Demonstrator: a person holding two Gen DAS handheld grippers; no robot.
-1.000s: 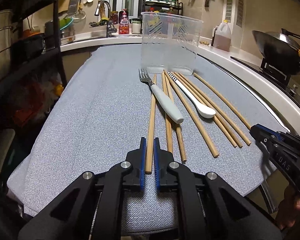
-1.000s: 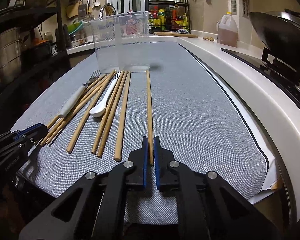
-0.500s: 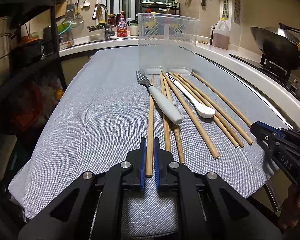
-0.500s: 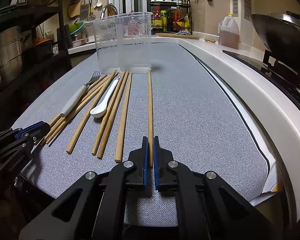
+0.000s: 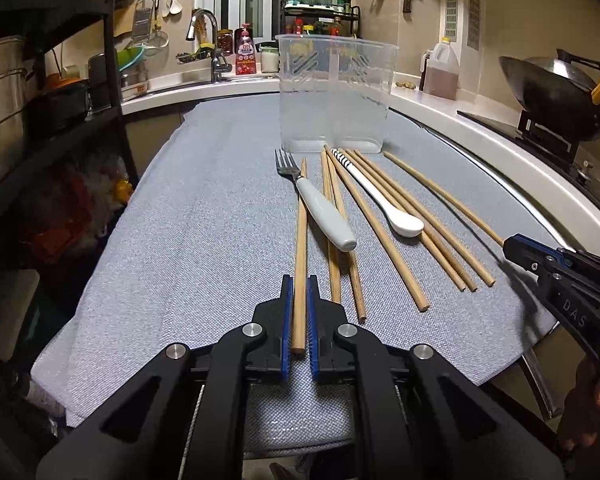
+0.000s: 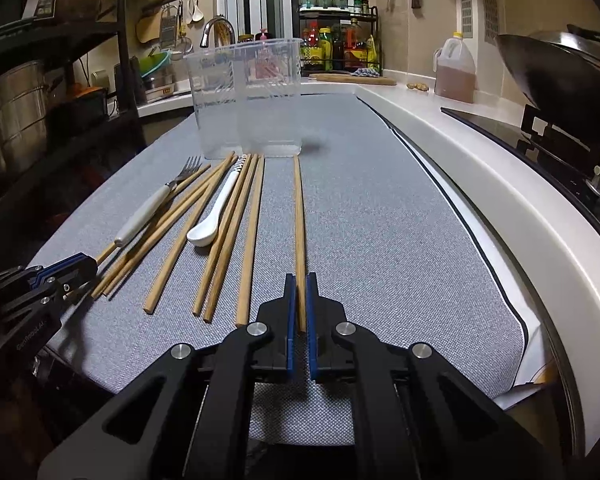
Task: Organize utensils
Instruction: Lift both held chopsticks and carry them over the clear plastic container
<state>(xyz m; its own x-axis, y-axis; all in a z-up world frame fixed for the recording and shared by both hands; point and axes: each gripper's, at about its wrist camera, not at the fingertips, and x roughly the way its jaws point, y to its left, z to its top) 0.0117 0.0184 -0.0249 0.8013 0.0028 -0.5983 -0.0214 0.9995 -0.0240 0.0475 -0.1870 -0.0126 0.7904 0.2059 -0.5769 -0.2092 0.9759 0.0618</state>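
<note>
Several wooden chopsticks lie side by side on a grey mat, with a white-handled fork and a white spoon among them. A clear plastic container stands upright at their far ends. My left gripper is shut on the near end of the leftmost chopstick. My right gripper is shut on the near end of the rightmost chopstick. Both chopsticks still rest along the mat. The fork, spoon and container show in the right wrist view too.
A white counter edge curves along the right, with a wok on a stove beyond it. A black shelf rack with pots stands at the left. A sink and bottles are at the back.
Both grippers have stayed shut on their chopsticks. The views have shifted only slightly; the utensils on the mat have not moved.
</note>
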